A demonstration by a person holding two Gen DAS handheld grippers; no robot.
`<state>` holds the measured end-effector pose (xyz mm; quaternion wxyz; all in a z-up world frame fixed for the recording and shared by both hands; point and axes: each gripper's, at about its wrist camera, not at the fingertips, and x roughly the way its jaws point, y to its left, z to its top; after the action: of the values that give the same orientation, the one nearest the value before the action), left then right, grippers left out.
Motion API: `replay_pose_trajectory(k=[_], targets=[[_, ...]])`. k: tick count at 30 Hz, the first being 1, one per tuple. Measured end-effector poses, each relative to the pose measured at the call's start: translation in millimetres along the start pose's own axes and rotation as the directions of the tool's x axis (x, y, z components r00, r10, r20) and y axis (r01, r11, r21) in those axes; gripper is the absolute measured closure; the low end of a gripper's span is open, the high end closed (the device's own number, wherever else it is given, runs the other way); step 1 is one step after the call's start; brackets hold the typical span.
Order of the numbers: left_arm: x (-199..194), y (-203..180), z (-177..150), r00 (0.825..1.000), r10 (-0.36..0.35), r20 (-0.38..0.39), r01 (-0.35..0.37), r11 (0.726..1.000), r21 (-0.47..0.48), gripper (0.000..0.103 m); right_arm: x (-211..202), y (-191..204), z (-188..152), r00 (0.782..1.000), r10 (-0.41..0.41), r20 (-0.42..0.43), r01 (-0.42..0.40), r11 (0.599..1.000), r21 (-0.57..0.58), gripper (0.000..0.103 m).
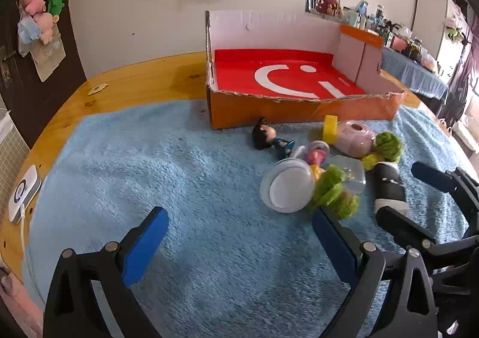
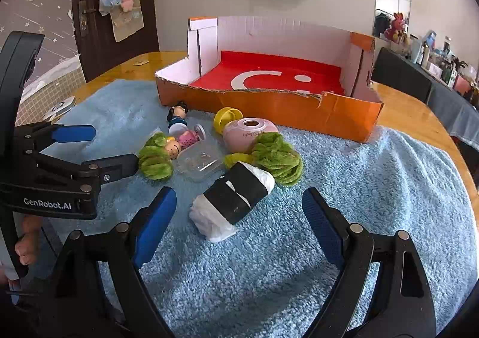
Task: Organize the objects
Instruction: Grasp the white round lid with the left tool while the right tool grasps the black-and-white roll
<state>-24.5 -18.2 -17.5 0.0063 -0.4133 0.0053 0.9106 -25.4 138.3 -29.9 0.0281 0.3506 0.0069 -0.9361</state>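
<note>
A heap of small things lies on the blue towel (image 2: 374, 188) before an orange cardboard box (image 2: 269, 107) with a red floor. The heap holds a black-and-white wrapped roll (image 2: 236, 197), two green yarn bundles (image 2: 277, 158), a pink round gadget (image 2: 245, 134), a yellow ring (image 2: 229, 118), a clear plastic tub (image 2: 200, 164), a pink doll (image 2: 185, 139) and a dark-haired figurine (image 2: 178, 115). My right gripper (image 2: 236, 206) is open, its blue pads on either side of the roll's near end without touching it. My left gripper (image 1: 239, 221) is open over bare towel, left of the heap.
The box (image 1: 299, 110) has tall white back and side walls and a low torn front wall. A wooden table (image 1: 143, 80) runs under the towel, with a white device (image 1: 24, 191) at its left edge. A hand (image 2: 27, 242) holds the left gripper (image 2: 110, 146).
</note>
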Motion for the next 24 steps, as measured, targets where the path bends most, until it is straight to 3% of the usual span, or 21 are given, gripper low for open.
replay_pose_trajectory(k=[9, 14, 16, 21, 24], targets=[[5.5, 13.5, 8.8, 0.998, 0.068, 0.0, -0.068, 0.998, 0.012, 0.004, -3.3, -26.8, -0.4, 0.995, -0.095, -0.037, 0.097, 0.994, 0.055, 0.017], [8.4, 6.7, 12.7, 1.0, -0.004, -0.011, 0.004, 1.0, 0.023, 0.004, 4.8, -14.8, 4.6, 0.997, -0.055, -0.045, 0.057, 0.998, 0.035, 0.017], [12.2, 2.1, 14.7, 1.0, 0.01, -0.009, -0.01, 0.999, 0.04, 0.004, 9.3, -14.5, 5.7, 0.997, -0.059, -0.049, 0.061, 0.997, 0.038, 0.017], [20.1, 1.7, 18.4, 1.0, -0.009, -0.03, 0.01, 0.999, 0.038, 0.007, 14.4, -21.6, 6.7, 0.997, -0.043, -0.065, 0.047, 0.997, 0.067, 0.037], [24.8, 2.7, 21.3, 0.998, -0.033, -0.048, 0.035, 0.999, 0.035, 0.012, 15.9, -23.6, 6.2, 0.997, -0.027, -0.071, 0.032, 0.996, 0.078, 0.039]])
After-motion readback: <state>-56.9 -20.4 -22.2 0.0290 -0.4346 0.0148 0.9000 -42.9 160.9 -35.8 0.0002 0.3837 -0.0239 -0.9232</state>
